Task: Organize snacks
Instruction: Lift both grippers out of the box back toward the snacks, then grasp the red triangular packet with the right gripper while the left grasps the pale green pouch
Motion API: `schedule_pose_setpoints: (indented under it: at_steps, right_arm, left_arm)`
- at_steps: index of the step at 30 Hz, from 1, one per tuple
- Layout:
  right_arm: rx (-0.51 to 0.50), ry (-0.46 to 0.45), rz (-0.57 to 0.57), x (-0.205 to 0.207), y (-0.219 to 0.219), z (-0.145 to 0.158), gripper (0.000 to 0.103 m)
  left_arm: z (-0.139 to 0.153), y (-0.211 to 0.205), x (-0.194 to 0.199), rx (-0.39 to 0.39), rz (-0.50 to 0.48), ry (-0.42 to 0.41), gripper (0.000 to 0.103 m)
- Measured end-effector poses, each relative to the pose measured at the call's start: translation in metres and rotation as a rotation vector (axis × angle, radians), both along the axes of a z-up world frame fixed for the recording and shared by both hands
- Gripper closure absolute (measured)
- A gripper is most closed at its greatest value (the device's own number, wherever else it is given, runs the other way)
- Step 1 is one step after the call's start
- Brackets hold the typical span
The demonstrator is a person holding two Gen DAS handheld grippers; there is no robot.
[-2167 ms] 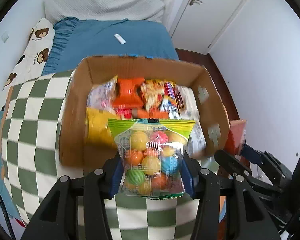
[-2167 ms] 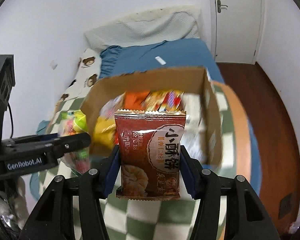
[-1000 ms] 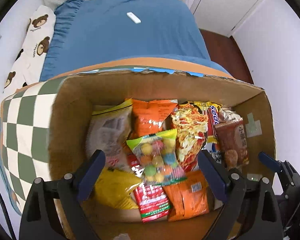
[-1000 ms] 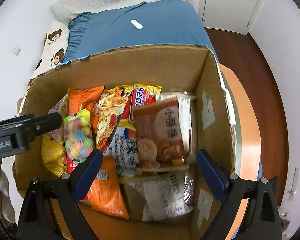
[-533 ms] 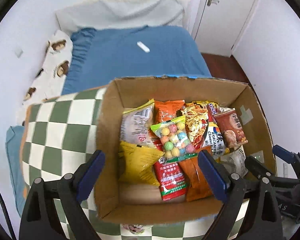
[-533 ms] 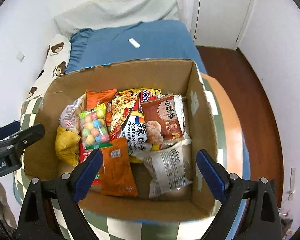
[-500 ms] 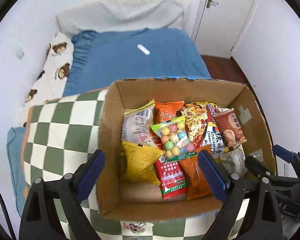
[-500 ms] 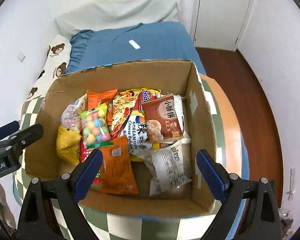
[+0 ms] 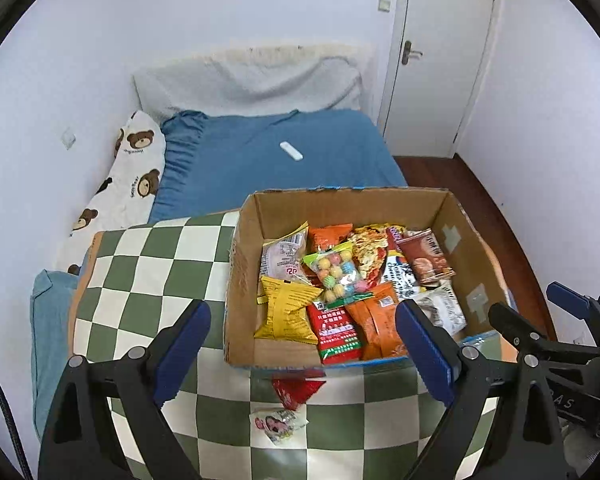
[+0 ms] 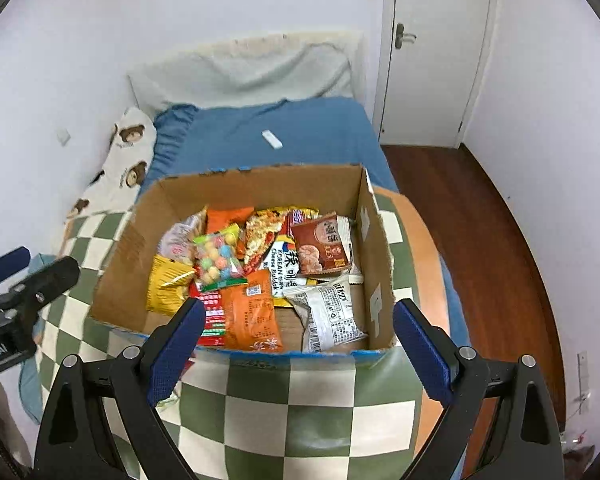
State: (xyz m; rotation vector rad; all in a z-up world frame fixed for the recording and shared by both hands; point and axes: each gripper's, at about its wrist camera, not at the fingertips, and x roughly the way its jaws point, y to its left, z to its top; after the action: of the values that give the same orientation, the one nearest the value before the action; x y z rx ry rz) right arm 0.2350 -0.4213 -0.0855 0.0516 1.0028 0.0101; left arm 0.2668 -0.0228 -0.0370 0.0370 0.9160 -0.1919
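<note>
Two grippers are standing with their jaws spread wide and nothing between the blue pads: our left gripper (image 9: 302,346) and our right gripper (image 10: 296,344). We are holding both above the near edge of the cardboard box (image 9: 244,280), looking down into it.

From the left gripper, the box is lying toward 12 o'clock, on the green and white checkered cloth (image 9: 148,264). Inside it, the candy-ball bag (image 9: 336,272) is lying on top in the middle, the yellow packet (image 9: 286,308) at its 8 o'clock, the red packet (image 9: 336,330) at its 6 o'clock and the orange packet (image 9: 378,320) at its 5 o'clock. The brown biscuit packet (image 9: 424,258) is lying at the candy bag's 3 o'clock, near the right wall of the box, and the white packet (image 10: 332,312) is at the biscuit packet's 6 o'clock.

Outside the box, at 6 o'clock from its near wall, a small red wrapper (image 9: 296,390) and a small white packet (image 9: 278,424) are lying on the cloth.

Beyond the box, at 12 o'clock, a blue bed (image 9: 276,160) is carrying a small white remote (image 9: 291,151).
</note>
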Motion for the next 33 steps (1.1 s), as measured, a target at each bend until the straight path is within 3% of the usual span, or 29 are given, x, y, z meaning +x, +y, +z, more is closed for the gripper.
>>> schedule_pose_setpoints:
  at_steps: [8, 14, 15, 16, 17, 19, 23, 27, 33]
  right_arm:
    - [-0.002, -0.09, -0.006, -0.037, -0.005, 0.036, 0.006]
    - [0.131, -0.08, 0.019, -0.056, -0.01, 0.032, 0.007]
    - [0.148, -0.062, 0.028, -0.057, -0.009, 0.026, 0.008]
    - [0.173, -0.037, 0.046, -0.058, -0.006, 0.016, 0.016]
    - [0.198, -0.014, 0.059, -0.059, -0.003, 0.006, 0.03]
    - [0.24, 0.047, 0.093, -0.058, 0.009, -0.021, 0.037]
    - [0.303, 0.164, 0.128, -0.054, 0.035, -0.079, 0.037]
    - [0.308, 0.221, 0.133, -0.049, 0.053, -0.119, 0.037]
    - [0.285, 0.267, 0.106, -0.047, 0.056, -0.151, 0.037]
  left_arm:
    - [0.022, -0.002, -0.033, -0.011, 0.0, -0.065, 0.008]
    - [0.009, 0.013, -0.041, 0.005, 0.083, -0.045, 0.008]
    - [0.001, 0.019, -0.044, 0.03, 0.11, -0.036, 0.008]
    - [-0.008, 0.024, -0.046, 0.048, 0.132, -0.022, 0.008]
    - [-0.02, 0.033, -0.047, 0.063, 0.155, 0.01, 0.008]
    - [-0.043, 0.046, -0.047, 0.078, 0.185, 0.073, 0.008]
    - [-0.098, 0.066, -0.046, 0.118, 0.214, 0.205, 0.008]
    - [-0.156, 0.069, -0.039, 0.044, 0.218, 0.378, 0.009]
    - [-0.222, 0.035, -0.018, 0.08, 0.103, 0.484, 0.009]
